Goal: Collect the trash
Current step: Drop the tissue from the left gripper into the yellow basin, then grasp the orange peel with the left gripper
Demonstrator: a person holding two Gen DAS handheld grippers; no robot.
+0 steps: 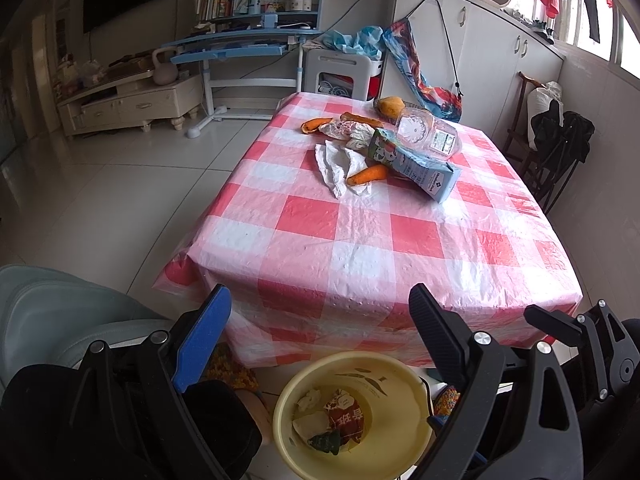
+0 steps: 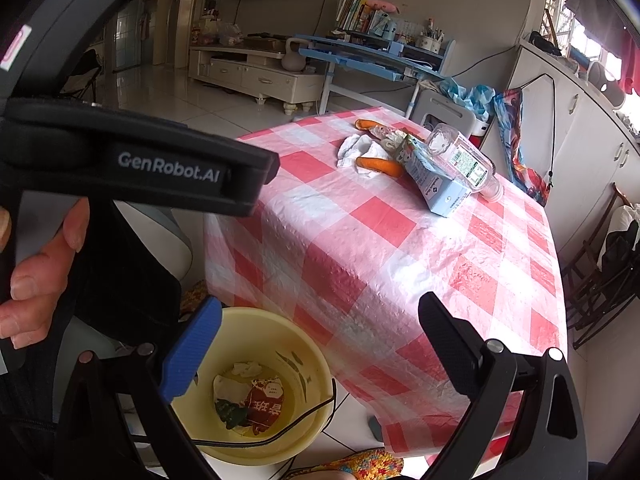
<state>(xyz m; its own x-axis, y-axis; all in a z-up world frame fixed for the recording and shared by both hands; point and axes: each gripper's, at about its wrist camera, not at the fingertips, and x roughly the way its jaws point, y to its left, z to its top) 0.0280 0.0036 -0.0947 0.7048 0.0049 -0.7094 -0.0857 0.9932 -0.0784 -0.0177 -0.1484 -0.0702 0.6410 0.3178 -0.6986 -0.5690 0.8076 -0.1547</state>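
Note:
Trash lies at the far end of a red-and-white checked table [image 1: 360, 236]: a blue milk carton [image 1: 412, 162] [image 2: 434, 178], a clear plastic bottle [image 1: 430, 132] [image 2: 464, 160], a carrot [image 1: 368, 175] [image 2: 380, 165], crumpled white tissues [image 1: 334, 164] [image 2: 352, 148], orange peels [image 1: 316, 124] and a wrapper. A yellow bin [image 1: 384, 372] [image 2: 308, 344] on the floor at the table's near edge holds wrappers and tissue. My left gripper [image 1: 320, 336] hangs open above the bin. My right gripper [image 2: 320, 344] is open too, over the bin and table corner. Both hold nothing.
The left gripper's body [image 2: 132, 160] and a hand [image 2: 36, 264] fill the left of the right wrist view. A grey chair [image 1: 60, 312] stands left of the bin. Cabinets [image 1: 500, 48], a dark folding chair [image 1: 556, 148] and a blue desk [image 1: 248, 36] surround the table.

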